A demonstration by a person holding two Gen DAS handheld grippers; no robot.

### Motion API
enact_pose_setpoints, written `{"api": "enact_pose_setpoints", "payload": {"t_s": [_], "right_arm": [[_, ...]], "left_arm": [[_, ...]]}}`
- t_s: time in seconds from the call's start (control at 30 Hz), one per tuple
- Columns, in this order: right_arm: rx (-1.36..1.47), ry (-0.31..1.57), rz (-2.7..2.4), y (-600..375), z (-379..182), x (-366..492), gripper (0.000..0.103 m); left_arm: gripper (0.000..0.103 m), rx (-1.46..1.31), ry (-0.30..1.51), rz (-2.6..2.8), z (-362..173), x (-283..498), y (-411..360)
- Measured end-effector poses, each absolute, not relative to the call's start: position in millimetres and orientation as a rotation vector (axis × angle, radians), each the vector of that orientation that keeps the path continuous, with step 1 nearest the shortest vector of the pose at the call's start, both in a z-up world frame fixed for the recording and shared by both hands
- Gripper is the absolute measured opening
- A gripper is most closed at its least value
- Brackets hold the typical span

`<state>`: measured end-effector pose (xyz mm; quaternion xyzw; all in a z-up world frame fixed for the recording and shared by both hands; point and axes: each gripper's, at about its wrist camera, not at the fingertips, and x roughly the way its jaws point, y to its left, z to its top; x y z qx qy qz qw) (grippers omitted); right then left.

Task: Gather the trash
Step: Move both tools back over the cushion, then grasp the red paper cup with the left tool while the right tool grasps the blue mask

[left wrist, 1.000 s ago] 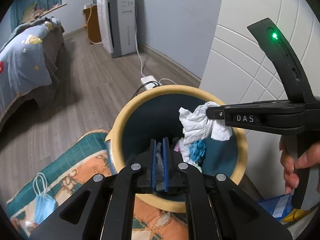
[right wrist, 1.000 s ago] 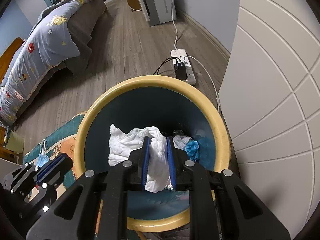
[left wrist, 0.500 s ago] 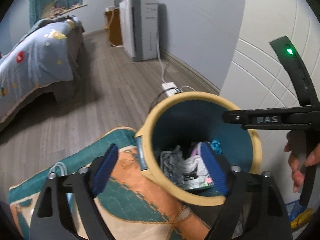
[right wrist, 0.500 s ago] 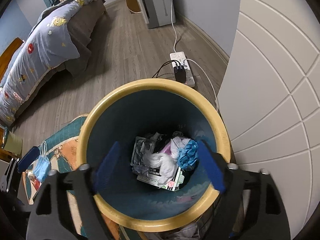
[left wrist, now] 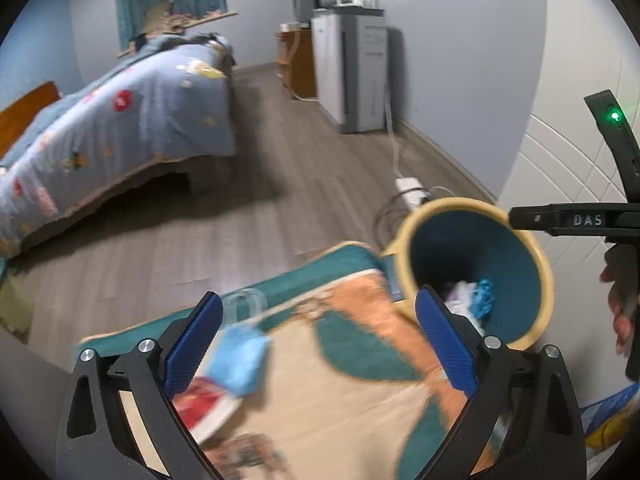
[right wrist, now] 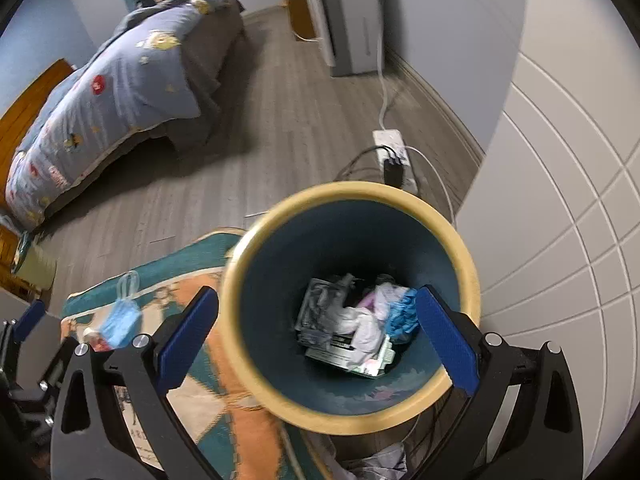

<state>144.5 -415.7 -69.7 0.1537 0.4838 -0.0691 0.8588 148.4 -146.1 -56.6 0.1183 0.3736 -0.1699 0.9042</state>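
Through the left wrist view, we see our left gripper [left wrist: 318, 340] with its blue fingers [left wrist: 194, 338] spread wide; the jaws have just been opening and they pinch nothing. Under them lies a patterned rug [left wrist: 344, 392] in teal, orange and cream. The trash bin [left wrist: 536, 264], with a yellow rim and a dark teal inside, stands at the right edge of this rug, and our right finger is just before its rim. Inside the bin we can see white and blue crumpled trash [left wrist: 476, 294]. A blue face mask [left wrist: 240, 358] lies on the rug, well left of the bin, near our left finger. Right of the bin, the black body of the right gripper [left wrist: 576, 222] crosses over the rim, with a hand [left wrist: 622, 312] holding its handle. Behind the bin are a power strip [left wrist: 410, 190] and a bed [left wrist: 100, 136] further away

From the right wrist view, our right gripper [right wrist: 316, 344] looks down to the trash bin [right wrist: 468, 264]. Its fingers [right wrist: 446, 344] are also spread wide, having just been opening, with nothing between them. At the bottom of the bin lies the trash [right wrist: 356, 324]: white tissue, a blue crumpled piece and printed packaging. Left of the bin, the face mask [right wrist: 120, 322] rests on the rug [right wrist: 224, 400]
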Motion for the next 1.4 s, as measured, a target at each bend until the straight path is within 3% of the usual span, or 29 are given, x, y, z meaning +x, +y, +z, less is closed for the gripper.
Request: {"api": "enact_pose_setpoints", "payload": {"t_s": [0.27,0.5,1.07,1.4], "right_arm": [[0.249,0.996,-0.065,-362.9,-46.0,142.2,0.097],[0.190,1.002,0.005,-313.6,-44.3,144.8,0.097],[0.015,1.057,0.235,-162.9,-94.8,175.0,0.097],[0.000,1.134,0.234,-148.7,-137.3,201.6,0.097]], "left_arm": [[0.098,0.203,0.737,-0.204,-23.5,123.8,-60.9],[0.098,0.130,0.768,-0.122,-35.5,106.7,-0.8],[0.098,0.139,0.838,-0.055,-67.7,124.0,72.6],[0.098,0.073,0.903,-0.011,-89.2,154.8,93.0]]}}
